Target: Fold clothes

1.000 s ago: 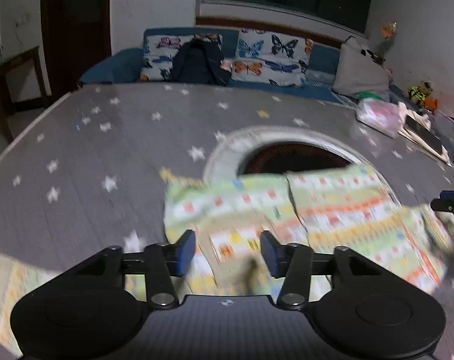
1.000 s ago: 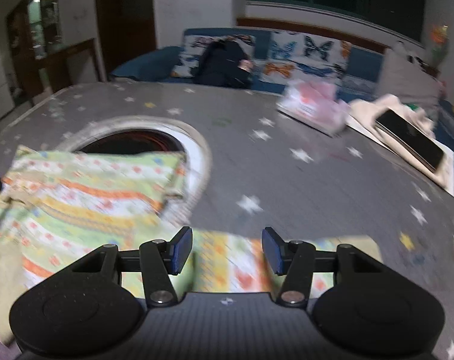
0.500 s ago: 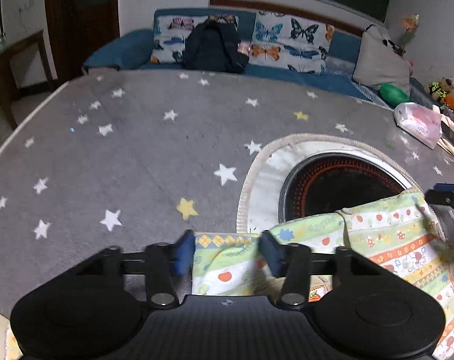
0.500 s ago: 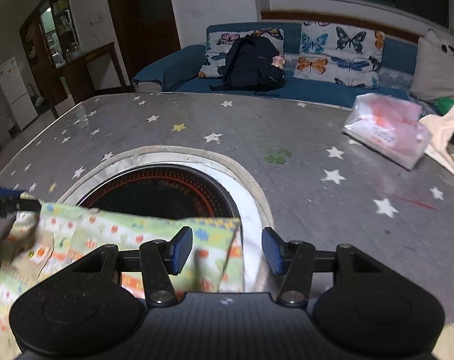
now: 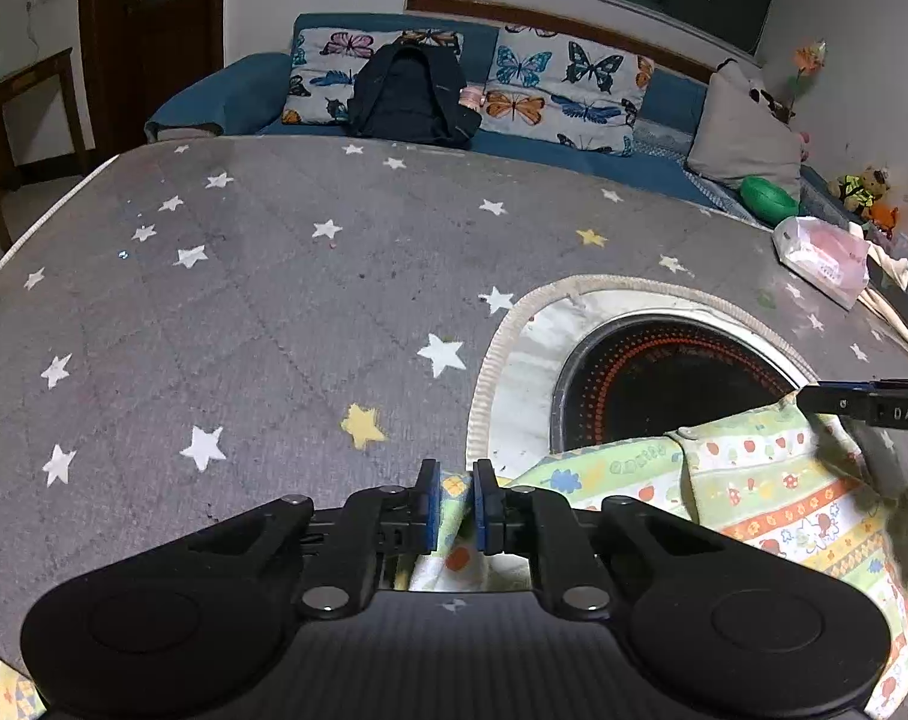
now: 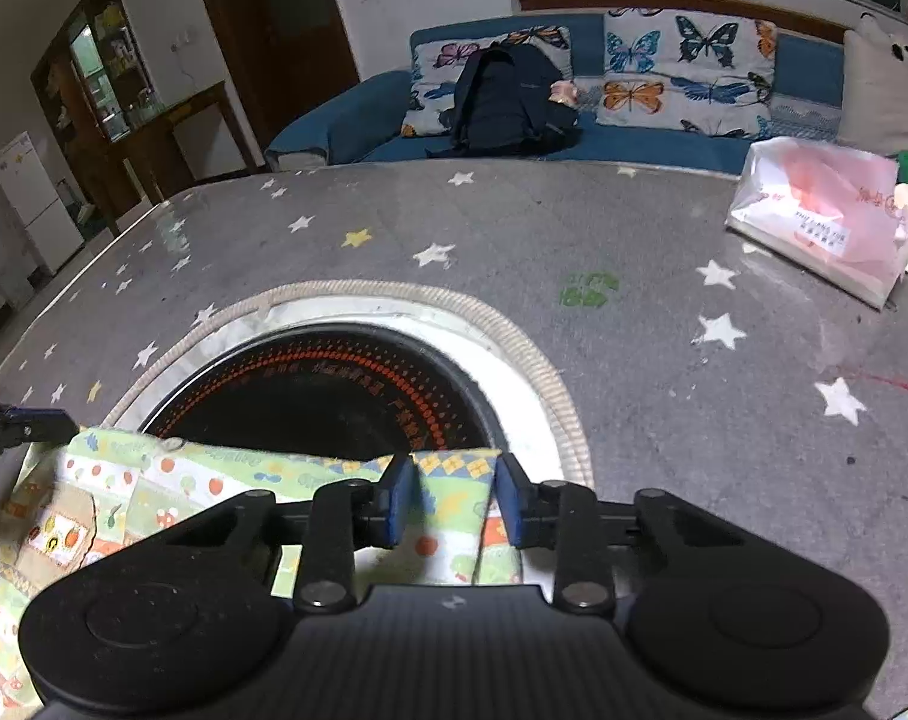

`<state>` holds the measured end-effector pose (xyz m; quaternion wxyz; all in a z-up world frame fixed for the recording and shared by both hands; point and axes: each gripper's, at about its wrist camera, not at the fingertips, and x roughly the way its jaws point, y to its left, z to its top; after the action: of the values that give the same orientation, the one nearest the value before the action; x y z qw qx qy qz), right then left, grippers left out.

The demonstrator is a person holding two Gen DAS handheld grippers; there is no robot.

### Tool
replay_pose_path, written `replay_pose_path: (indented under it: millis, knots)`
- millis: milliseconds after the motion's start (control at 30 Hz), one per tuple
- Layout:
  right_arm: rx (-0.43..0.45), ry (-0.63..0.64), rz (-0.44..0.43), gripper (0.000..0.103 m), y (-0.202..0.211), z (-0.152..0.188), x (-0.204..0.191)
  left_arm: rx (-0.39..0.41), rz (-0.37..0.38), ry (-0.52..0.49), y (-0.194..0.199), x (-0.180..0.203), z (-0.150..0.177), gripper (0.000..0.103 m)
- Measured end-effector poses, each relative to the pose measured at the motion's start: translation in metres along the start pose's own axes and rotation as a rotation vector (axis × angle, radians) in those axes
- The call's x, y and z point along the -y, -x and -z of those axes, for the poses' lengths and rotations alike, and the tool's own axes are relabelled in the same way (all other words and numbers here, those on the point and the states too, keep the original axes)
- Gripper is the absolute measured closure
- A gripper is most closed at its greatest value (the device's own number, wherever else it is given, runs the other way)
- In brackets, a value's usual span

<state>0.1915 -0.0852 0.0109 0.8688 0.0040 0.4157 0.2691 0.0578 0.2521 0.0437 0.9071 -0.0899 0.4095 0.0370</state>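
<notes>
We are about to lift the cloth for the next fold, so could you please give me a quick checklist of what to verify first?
1. Left hand-held gripper on a corner of the patterned cloth: ok, its jaws are closing with the fabric pinched between them.
2. Right hand-held gripper gripping the cloth: not ok, its jaws are closing but the pads do not yet press the fabric.
3. Both grippers on the same far edge: ok.
4. Cloth clear of the round black heater: not ok, its edge overlaps the rim.
5. Tissue pack out of the way: ok.
</notes>
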Motion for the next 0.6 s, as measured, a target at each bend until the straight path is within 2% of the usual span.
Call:
replay_pose_path:
  millis: [67,100,133,200,267,300,333,400,600]
  knots:
    - [0.008,-0.023,-0.01,0.072,0.001,-0.002,0.003,0.006,0.004,0.006,0.001,-0.001,0.0,0.088]
    - [0.008,-0.022,-0.009,0.072,0.0,-0.001,0.003,0.007,0.0,0.008,0.001,-0.001,0.0,0.083]
    - [0.006,-0.016,-0.006,0.071,-0.001,-0.001,0.003,0.009,-0.004,0.009,0.001,-0.001,-0.001,0.069]
    - [0.004,-0.003,-0.001,0.073,-0.002,0.0,0.001,0.01,-0.014,0.004,-0.001,0.0,-0.001,0.061]
    - [0.002,-0.002,-0.005,0.082,-0.002,0.0,0.001,0.002,0.002,-0.001,-0.004,0.001,-0.001,0.063]
    - [0.004,-0.004,-0.011,0.089,0.0,0.0,0.001,-0.005,0.018,-0.001,-0.005,0.001,-0.001,0.079]
    - [0.008,-0.006,-0.017,0.091,0.002,0.001,0.001,-0.011,0.034,-0.007,-0.006,0.002,-0.001,0.089]
    - [0.016,-0.009,-0.03,0.092,0.006,0.001,0.002,-0.002,0.046,-0.015,-0.003,0.004,0.001,0.091]
    - [0.084,0.019,-0.088,0.093,0.046,0.008,-0.004,0.102,0.157,-0.014,0.034,-0.001,0.007,0.093]
